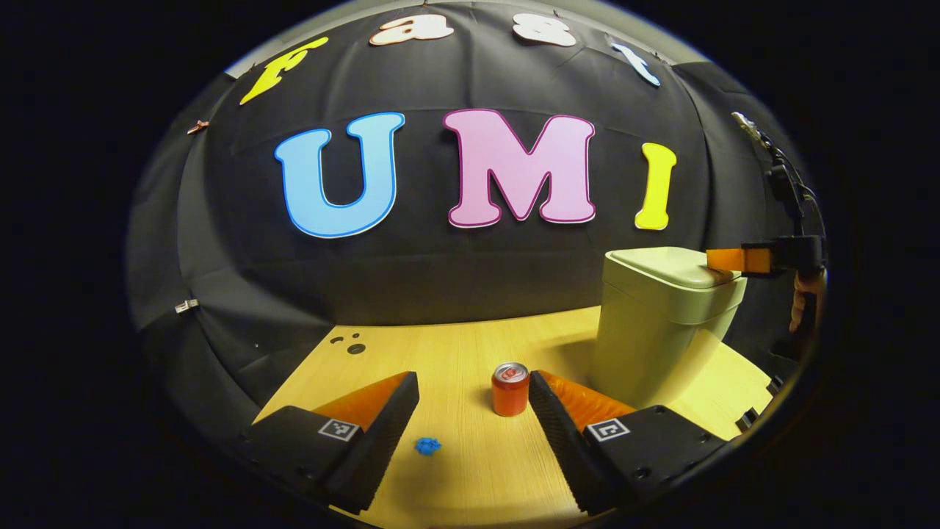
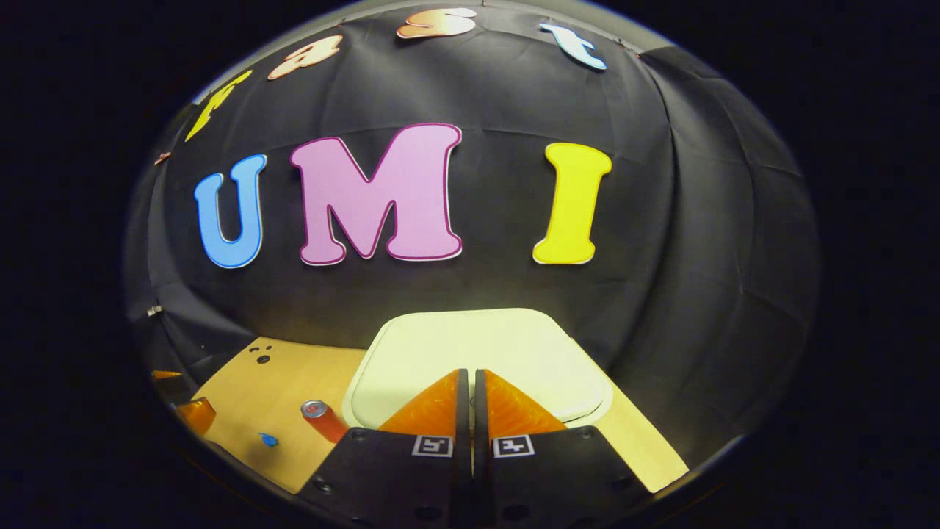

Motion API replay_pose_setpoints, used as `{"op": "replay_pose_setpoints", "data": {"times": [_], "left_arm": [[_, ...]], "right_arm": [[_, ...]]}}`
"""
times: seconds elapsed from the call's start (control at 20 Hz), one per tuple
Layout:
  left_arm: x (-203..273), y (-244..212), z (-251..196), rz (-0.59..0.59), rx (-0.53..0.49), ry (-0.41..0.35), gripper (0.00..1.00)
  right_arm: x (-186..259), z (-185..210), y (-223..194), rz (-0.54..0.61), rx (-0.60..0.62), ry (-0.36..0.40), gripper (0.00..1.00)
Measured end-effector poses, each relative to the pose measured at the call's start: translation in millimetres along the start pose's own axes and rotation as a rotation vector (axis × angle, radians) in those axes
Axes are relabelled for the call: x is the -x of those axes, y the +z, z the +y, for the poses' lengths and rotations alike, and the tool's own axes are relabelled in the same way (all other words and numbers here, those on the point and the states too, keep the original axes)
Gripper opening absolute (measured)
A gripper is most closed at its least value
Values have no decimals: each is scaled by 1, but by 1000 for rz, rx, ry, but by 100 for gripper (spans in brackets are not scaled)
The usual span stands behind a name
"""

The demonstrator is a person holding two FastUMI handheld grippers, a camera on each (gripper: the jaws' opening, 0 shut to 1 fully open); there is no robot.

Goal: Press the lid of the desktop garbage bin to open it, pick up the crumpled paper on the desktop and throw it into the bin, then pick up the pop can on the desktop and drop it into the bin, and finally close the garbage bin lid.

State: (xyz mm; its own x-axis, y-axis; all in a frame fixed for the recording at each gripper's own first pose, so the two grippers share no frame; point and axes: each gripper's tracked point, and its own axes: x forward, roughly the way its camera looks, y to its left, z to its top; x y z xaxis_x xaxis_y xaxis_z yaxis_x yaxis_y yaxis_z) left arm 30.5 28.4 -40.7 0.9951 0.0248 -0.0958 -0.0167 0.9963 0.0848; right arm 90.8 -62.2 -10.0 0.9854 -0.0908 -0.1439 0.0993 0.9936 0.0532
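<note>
Evidently nothing was binned: right gripper [image 2: 470, 378], jaws closed, met the bin lid [image 2: 477, 345]; left gripper [image 1: 474, 411] gaped; paper [image 1: 427, 445], can [image 1: 510, 389] waited.

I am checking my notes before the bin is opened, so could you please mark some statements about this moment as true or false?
1. The bin lid is shut. True.
2. The pop can lies on its side. False: it stands upright on the desktop.
3. The right gripper is open wide. False: its fingers are together, over the lid.
4. The left gripper is open. True.
5. The crumpled paper is in the bin. False: it lies on the desktop.
</note>
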Motion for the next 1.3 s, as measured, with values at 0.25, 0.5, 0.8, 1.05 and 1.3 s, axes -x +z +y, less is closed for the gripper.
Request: {"op": "replay_pose_setpoints", "data": {"times": [0.25, 0.5, 0.8, 1.05, 1.3], "left_arm": [[9, -4, 12, -7, 19, 24, 96], [19, -13, 26, 1, 39, 46, 96], [33, -22, 44, 2, 53, 57, 96], [45, -33, 65, -6, 55, 66, 96], [49, -47, 92, -11, 77, 89, 96]], "right_arm": [[16, 0, 57, -142, 53, -19, 5], [33, 9, 85, -210, 68, -14, 5], [55, 20, 76, -190, 52, -20, 5], [73, 30, 63, -172, 57, -39, 5], [90, 48, 47, -163, 50, -28, 8]]}}
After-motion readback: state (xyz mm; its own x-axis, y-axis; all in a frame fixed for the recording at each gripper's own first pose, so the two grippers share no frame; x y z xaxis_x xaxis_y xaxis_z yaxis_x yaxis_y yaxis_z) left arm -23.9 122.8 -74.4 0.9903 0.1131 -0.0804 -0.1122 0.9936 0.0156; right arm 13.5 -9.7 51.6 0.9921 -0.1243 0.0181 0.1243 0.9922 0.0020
